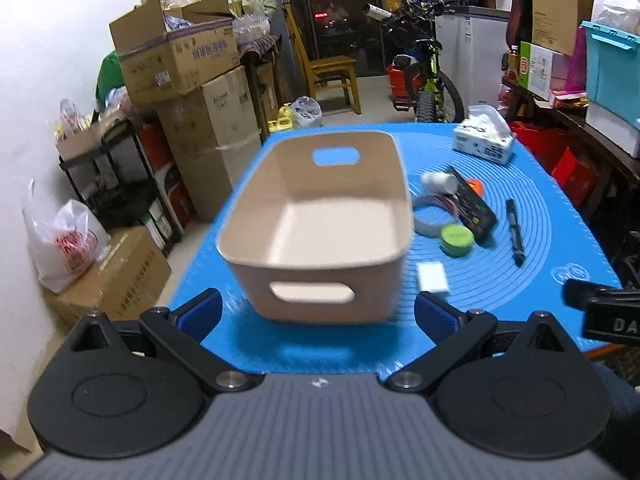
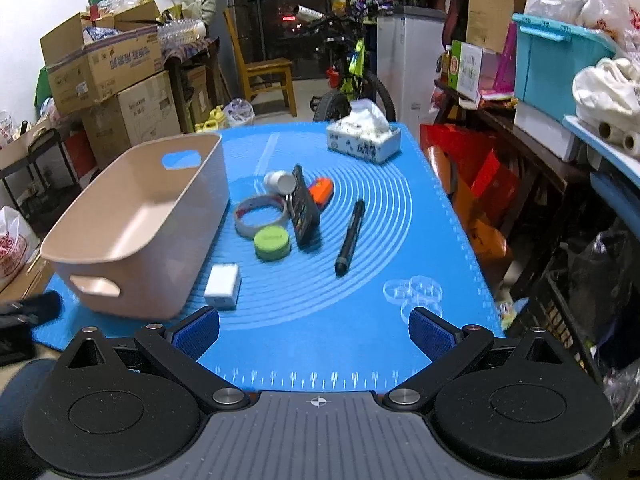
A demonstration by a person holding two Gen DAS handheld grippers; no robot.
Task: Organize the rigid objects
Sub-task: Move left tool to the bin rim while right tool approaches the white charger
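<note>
1. Nothing had been sorted yet, as far as could be judged: the beige bin point(image 1: 316, 224) stood empty on the blue mat point(image 2: 360, 340) covering the tabletop, directly ahead of the left gripper point(image 1: 318, 312) and ahead-left of the right gripper point(image 2: 314, 326).

2. Both pairs of fingers were spread wide and held nothing; each hovered at the near edge of the mat, short of every object.

3. All the loose items lay outside the bin, ahead of the right fingers:
   - a white block point(image 2: 222, 286), nearest, just beside the bin's wall;
   - a green round tin point(image 2: 272, 243) beyond it;
   - a tape ring point(image 2: 260, 215) touching or nearly touching the tin;
   - a black remote-like slab point(image 2: 305, 212) propped at a tilt;
   - a white bottle point(image 2: 280, 182) on its side behind it;
   - an orange object point(image 2: 322, 192) partly behind the slab;
   - a black pen point(image 2: 350, 238), lying apart to the right.

4. The whole job therefore looked to be left: each piece would need carrying into the bin.

5. A tissue box point(image 2: 364, 138) sat at the far end; whether it belonged to the task could not be told.

6. Hard to make out: the bin was motion-blurred in the left view, the orange object's shape was mostly hidden, and what the slab leaned on was unclear. Only a dark, blurred edge of each gripper showed in the other's view.
</note>
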